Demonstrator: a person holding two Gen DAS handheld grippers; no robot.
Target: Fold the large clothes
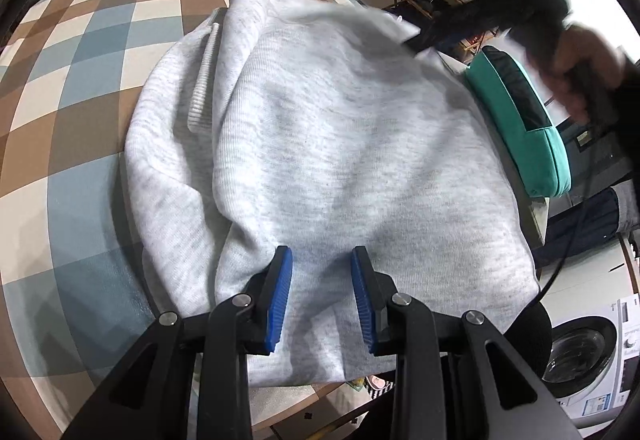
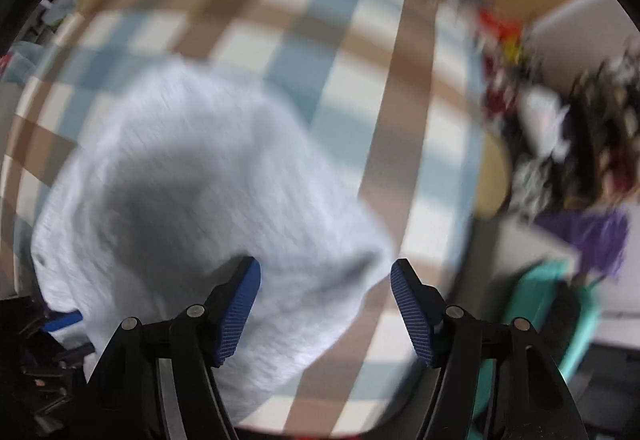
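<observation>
Lying partly folded on the checked tabletop (image 1: pixel 80 88), the grey sweatshirt (image 1: pixel 340 144) reaches its near edge. The left gripper (image 1: pixel 322 300) hovers with fingers (image 1: pixel 280 300) apart, empty; the right gripper (image 2: pixel 325 310), wide open, seemingly seeks a corner.

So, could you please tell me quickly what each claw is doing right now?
Left claw: open, pads apart over the grey sweatshirt, gripping nothing.
Right claw: open wide above the sweatshirt, holding nothing.

Black gripper (image 1: pixel 322 298) frames, ribbed blue pads (image 1: pixel 279 304), silver rivets.
</observation>
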